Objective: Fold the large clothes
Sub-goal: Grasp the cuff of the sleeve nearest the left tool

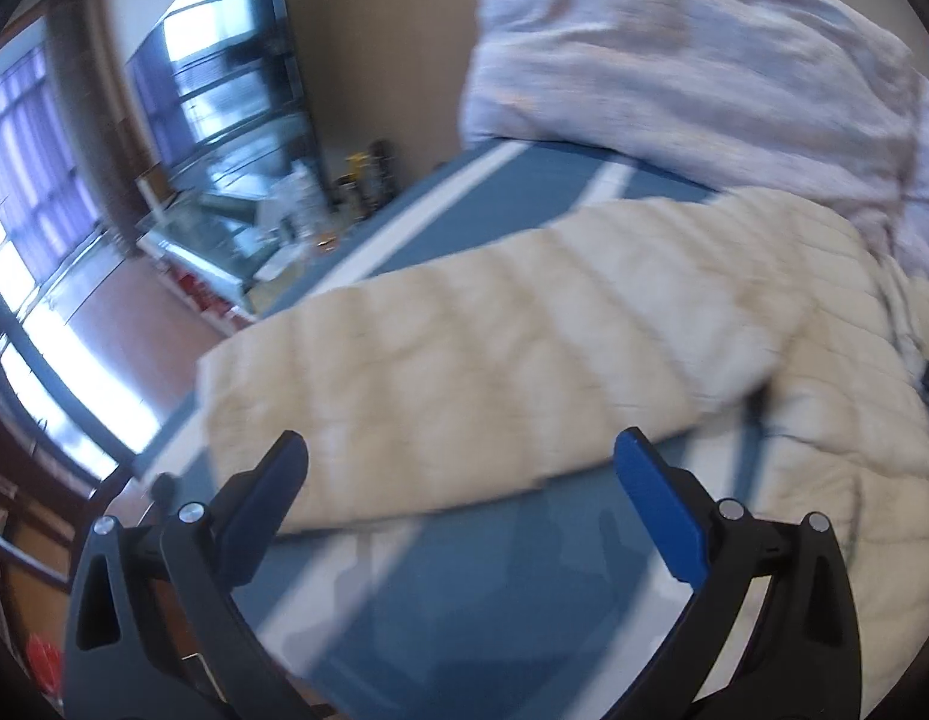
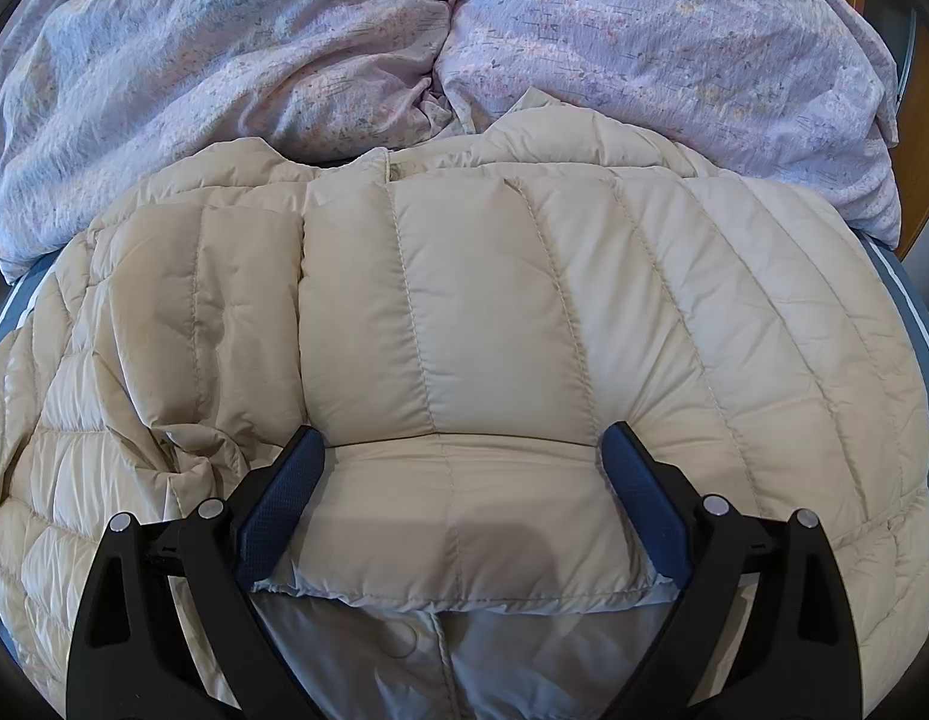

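A cream quilted puffer jacket point(image 2: 494, 300) lies spread on the bed and fills the right wrist view. One sleeve is folded across its body, and the sleeve's cuff end point(image 2: 452, 516) lies between the wide-apart fingers of my right gripper point(image 2: 462, 437), which is open. Grey lining point(image 2: 494, 660) shows just below the cuff. The left wrist view is blurred: the jacket's other sleeve point(image 1: 524, 324) stretches out flat over the blue sheet. My left gripper point(image 1: 461, 444) is open just short of that sleeve's near edge, holding nothing.
A crumpled lilac floral duvet point(image 2: 584, 30) is heaped behind the jacket, and the same duvet point(image 1: 674, 60) shows at top right. The blue bed sheet point(image 1: 464, 570) has white stripes. Beyond the bed's left edge are a red-brown floor point(image 1: 146, 324), a glass cabinet point(image 1: 224, 120) and bright windows.
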`<state>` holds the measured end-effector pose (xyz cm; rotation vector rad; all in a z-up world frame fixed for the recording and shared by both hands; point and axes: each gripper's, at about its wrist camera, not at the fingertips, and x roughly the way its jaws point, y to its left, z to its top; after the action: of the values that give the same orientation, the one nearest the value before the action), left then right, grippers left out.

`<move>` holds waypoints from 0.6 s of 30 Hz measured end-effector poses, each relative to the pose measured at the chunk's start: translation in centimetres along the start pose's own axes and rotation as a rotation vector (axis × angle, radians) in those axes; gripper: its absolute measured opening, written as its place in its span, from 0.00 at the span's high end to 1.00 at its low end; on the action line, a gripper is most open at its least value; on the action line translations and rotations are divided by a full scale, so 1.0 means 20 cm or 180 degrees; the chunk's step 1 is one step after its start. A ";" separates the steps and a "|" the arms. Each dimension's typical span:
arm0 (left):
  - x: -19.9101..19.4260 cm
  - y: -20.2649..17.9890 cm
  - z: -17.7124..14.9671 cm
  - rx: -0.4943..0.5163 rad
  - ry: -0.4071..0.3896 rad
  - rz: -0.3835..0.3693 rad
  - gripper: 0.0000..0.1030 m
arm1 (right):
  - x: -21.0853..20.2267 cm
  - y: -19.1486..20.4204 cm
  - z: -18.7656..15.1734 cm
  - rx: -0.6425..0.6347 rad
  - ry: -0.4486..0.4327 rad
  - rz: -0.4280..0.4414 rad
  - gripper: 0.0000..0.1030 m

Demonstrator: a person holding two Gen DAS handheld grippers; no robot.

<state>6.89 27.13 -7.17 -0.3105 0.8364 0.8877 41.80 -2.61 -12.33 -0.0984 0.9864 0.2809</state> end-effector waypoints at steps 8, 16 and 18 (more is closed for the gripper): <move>0.06 0.37 -0.03 -0.0373 0.0102 0.0299 0.11 | 0.00 0.00 0.00 0.0005 -0.0001 0.0005 0.07; 0.20 0.50 -0.10 -0.0713 0.0400 0.0091 0.26 | 0.00 0.00 0.00 0.0008 -0.0002 0.0011 0.07; 0.20 0.50 -0.11 -0.0724 0.0367 0.0104 0.28 | 0.00 0.00 0.00 0.0009 -0.0001 0.0013 0.07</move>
<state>-0.64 34.25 -10.74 -0.5521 0.8498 1.0050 41.73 -2.66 -12.30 -0.0938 0.9867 0.2833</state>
